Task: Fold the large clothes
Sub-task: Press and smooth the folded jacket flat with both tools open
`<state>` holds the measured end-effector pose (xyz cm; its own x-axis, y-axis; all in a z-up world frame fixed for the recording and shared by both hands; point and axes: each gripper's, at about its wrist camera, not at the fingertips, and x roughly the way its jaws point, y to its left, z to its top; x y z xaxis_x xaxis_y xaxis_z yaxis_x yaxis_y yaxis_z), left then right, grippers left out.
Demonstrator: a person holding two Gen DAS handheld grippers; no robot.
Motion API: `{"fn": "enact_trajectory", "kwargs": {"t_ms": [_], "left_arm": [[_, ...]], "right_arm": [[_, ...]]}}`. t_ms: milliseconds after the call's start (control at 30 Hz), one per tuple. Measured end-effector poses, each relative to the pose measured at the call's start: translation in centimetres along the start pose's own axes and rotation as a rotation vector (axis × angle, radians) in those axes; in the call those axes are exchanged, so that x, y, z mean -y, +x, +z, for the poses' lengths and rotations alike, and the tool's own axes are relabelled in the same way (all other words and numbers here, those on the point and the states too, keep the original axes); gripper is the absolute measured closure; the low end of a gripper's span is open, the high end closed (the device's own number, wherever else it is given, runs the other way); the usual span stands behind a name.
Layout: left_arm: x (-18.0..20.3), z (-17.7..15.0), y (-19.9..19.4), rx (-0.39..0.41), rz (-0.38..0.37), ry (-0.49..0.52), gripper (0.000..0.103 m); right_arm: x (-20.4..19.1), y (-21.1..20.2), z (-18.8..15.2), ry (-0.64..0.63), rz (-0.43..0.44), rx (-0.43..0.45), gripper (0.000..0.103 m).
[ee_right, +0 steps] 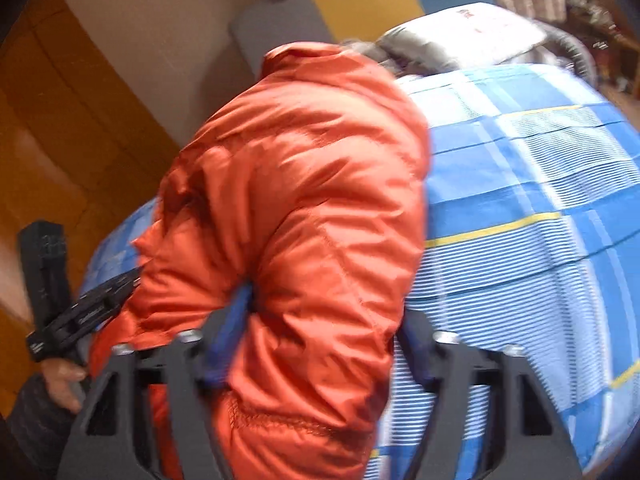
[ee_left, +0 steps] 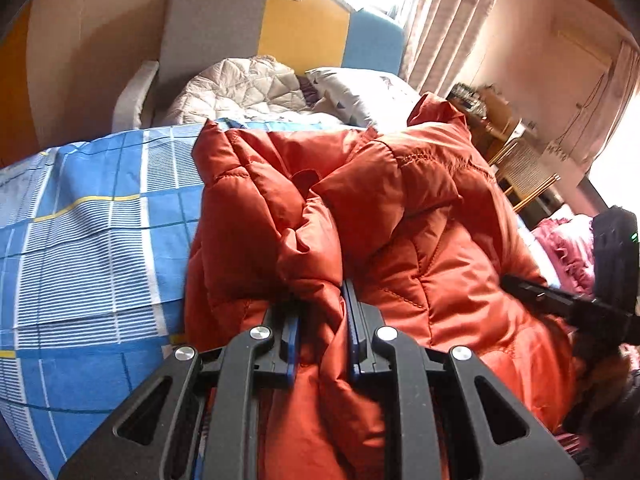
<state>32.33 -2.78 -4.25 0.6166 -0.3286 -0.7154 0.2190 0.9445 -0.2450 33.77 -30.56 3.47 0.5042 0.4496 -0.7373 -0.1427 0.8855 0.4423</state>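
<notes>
An orange puffer jacket (ee_left: 400,208) lies bunched on the bed's blue checked sheet (ee_left: 92,220). In the left wrist view my left gripper (ee_left: 322,296) is shut on a fold of the jacket, with fabric pinched between its blue pads. My right gripper (ee_left: 568,304) pokes into the jacket's right side there. In the right wrist view the jacket (ee_right: 304,184) is blurred and fills the middle. My right gripper (ee_right: 326,332) stands wide with the jacket's bulk between its fingers, and the right pad looks clear of the fabric. The left gripper (ee_right: 92,308) shows at the lower left, held by a hand (ee_right: 60,376).
A white quilt (ee_left: 244,88) and a pillow (ee_left: 360,88) lie at the head of the bed, against a grey, yellow and blue headboard (ee_left: 304,28). A curtain (ee_left: 448,20) and wooden shelves (ee_left: 516,160) stand to the right. Pink cloth (ee_left: 568,248) lies by the bed. An orange door (ee_right: 60,128) is on the left.
</notes>
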Motion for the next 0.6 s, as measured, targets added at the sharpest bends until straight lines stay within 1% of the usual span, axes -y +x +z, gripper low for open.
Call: {"fn": "enact_trajectory", "kwargs": {"t_ms": [67,100,133,167,233,267,300,367,400,433,500,600], "left_arm": [[0.6,-0.1,-0.7,0.005,0.031,0.007,0.086],[0.9,-0.2,-0.8,0.006,0.044,0.007,0.085],[1.2,-0.2,-1.2,0.01,0.067,0.012,0.085],[1.3,-0.2,-1.4,0.012,0.08,0.014,0.085],[1.5,-0.1,-1.9,0.012,0.096,0.0,0.085],[1.6,0.0,-2.1,0.011,0.099,-0.004,0.084],[1.6,0.0,-2.5,0.015,0.104,-0.007,0.084],[1.9,0.3,-2.8,0.013,0.107,-0.003,0.083],[1.9,0.4,-3.0,0.015,0.115,-0.001,0.082],[2.0,0.7,-3.4,0.017,0.119,0.0,0.082],[2.3,1.3,-4.0,0.034,0.131,-0.002,0.08],[3.2,2.3,-4.9,0.073,0.116,0.005,0.079]], "right_arm": [[-0.7,-0.5,0.2,-0.003,-0.068,0.016,0.019],[-1.5,-0.9,0.3,-0.009,-0.125,0.034,0.019],[-2.2,-1.7,0.3,-0.012,-0.187,0.067,0.019],[-2.3,-2.2,0.2,-0.009,-0.228,0.094,0.019],[-4.0,-3.7,-0.3,-0.003,-0.291,0.165,0.02],[-4.4,-3.9,-0.4,0.003,-0.301,0.182,0.021],[-5.0,-4.2,-0.6,0.014,-0.303,0.2,0.025],[-5.6,-4.9,-1.3,0.012,-0.294,0.207,0.031],[-5.9,-4.6,-1.4,-0.002,-0.29,0.197,0.032],[-6.3,-4.6,-1.8,-0.013,-0.285,0.183,0.033],[-7.4,-3.3,-2.3,-0.043,-0.294,0.156,0.033],[-8.0,-2.4,-2.9,-0.065,-0.319,0.147,0.033]]}}
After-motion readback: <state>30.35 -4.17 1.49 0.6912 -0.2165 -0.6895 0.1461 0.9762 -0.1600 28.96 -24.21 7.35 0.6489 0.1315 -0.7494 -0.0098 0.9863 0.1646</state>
